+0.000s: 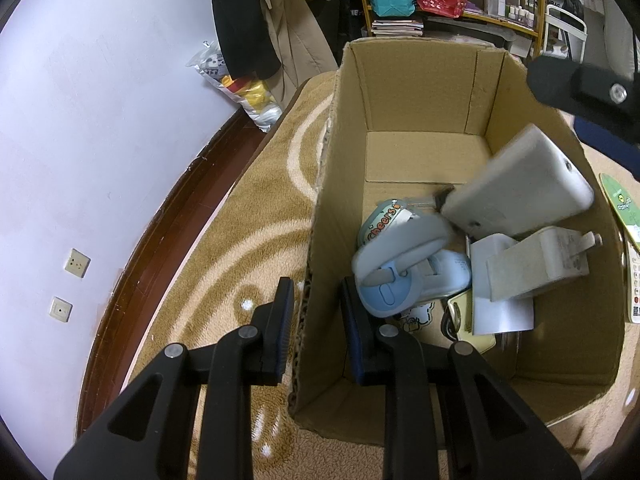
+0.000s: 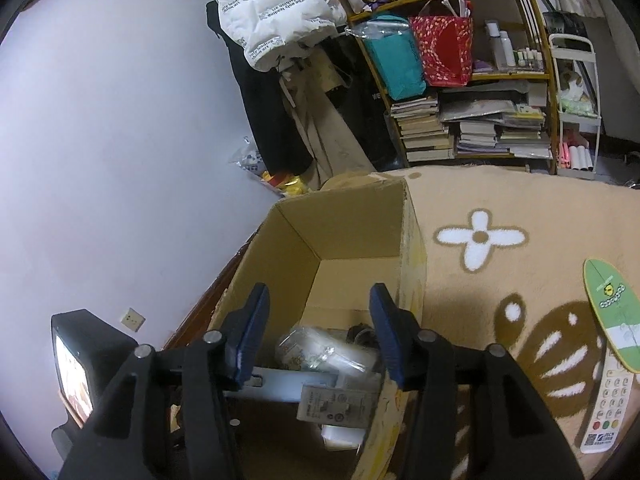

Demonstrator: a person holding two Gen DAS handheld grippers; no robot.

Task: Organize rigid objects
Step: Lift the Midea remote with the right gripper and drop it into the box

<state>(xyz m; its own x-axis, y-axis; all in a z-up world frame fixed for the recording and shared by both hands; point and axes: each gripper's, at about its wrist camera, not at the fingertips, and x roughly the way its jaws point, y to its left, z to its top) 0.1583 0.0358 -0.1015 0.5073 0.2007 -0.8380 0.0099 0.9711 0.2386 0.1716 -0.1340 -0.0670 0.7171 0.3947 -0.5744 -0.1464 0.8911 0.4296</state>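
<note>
While the left tool (image 1: 316,312) straddles the near-left wall of the cardboard box (image 1: 420,92), one finger outside over the rug (image 1: 240,216) and the other inside, its fingers stand apart with the wall between them and do not visibly pinch it; if it is meant to steady the box, it should close gently on that wall and stay low so the box does not tip. Just right of its inner finger lies a pale blue rounded gadget (image 1: 400,276) with a "cheers" sticker piece (image 1: 384,224) behind it, then a white adapter block (image 1: 536,264) resting on a white sheet, and above these a grey-white flat case (image 1: 520,184), blurred and tilted, seemingly dropping or sliding in against the right wall. The right tool (image 2: 318,332) hangs above the box opening, fingers wide apart and holding nothing, so the release looks done. Judging from this, the sensible way forward is to lift that tool straight up clear of the rim before swinging right, where two things lie on the rug well outside the box: a white remote control (image 2: 608,412) and, partly over its top end, a green oval card (image 2: 612,312). Taking the card first would free the remote; the thin card lies flat on pile, so a shallow, edge-on approach would suit it better than a straight plunge.
</note>
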